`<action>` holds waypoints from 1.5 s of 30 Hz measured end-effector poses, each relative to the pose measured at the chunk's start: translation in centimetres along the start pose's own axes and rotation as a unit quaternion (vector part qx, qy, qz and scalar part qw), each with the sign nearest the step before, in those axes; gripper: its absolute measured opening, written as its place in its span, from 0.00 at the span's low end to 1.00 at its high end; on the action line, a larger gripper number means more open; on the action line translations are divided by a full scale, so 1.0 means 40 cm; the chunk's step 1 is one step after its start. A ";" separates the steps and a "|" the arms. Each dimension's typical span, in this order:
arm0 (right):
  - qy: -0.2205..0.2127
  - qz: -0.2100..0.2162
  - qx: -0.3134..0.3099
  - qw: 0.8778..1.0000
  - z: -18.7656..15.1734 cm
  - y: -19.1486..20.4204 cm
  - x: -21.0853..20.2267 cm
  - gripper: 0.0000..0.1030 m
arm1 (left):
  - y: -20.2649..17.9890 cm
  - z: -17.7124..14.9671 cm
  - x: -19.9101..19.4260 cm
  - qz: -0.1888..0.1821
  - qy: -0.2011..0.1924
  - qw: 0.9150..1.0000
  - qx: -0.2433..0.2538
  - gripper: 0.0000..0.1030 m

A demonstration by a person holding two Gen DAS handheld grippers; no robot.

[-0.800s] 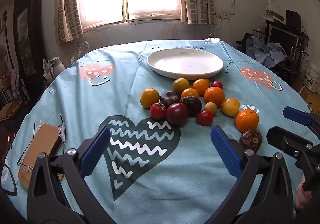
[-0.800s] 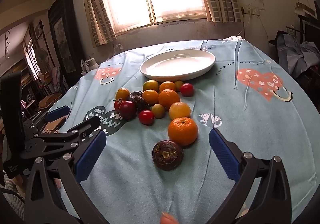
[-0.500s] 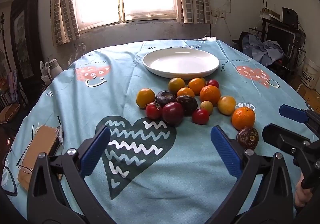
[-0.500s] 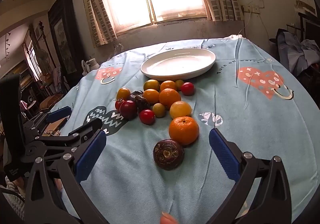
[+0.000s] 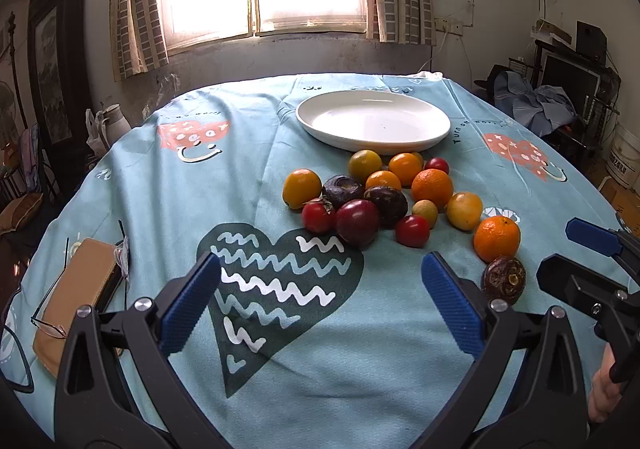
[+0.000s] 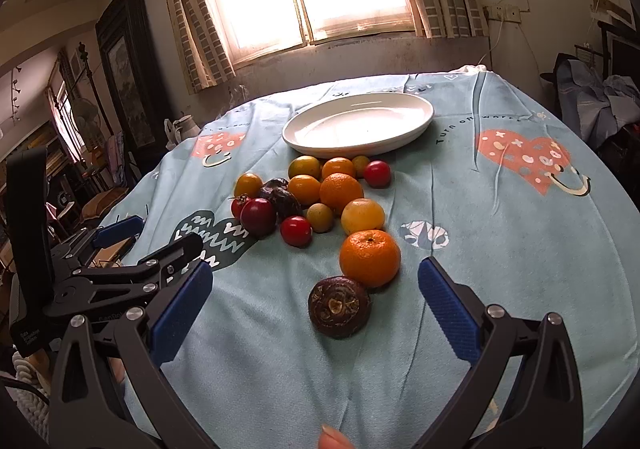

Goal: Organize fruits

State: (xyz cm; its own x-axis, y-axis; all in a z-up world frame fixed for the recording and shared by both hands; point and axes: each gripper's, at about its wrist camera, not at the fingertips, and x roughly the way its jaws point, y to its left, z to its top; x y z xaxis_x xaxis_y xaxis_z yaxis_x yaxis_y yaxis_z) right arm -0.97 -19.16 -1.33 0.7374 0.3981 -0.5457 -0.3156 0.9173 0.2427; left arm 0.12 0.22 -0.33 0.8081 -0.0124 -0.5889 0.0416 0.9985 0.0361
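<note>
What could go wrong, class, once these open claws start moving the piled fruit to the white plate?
1. The fruits lie touching in a tight cluster; lifting one may set round neighbours rolling.
2. The right claw frames the dark fruit resting against the orange; closing could nudge both.
3. The tablecloth is wrinkled; dragging might bunch it.

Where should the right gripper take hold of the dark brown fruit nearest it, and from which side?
Across its round middle, coming down from the near side. The dark brown fruit lies with its dimpled end up, and an orange touches its far side; left and right flanks look free, so the open right gripper can likely straddle it.
</note>
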 end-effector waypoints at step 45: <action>0.005 0.006 0.005 1.000 -0.012 -0.005 0.023 0.99 | 0.001 -0.002 0.003 -0.001 0.002 1.000 -0.001 0.98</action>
State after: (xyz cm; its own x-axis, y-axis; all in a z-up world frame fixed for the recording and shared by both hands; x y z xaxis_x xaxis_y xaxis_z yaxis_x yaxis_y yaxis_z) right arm -0.50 -18.98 -2.26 0.7278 0.4086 -0.5508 -0.3175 0.9126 0.2576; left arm 0.14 0.27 -0.47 0.8057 -0.0139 -0.5922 0.0418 0.9986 0.0335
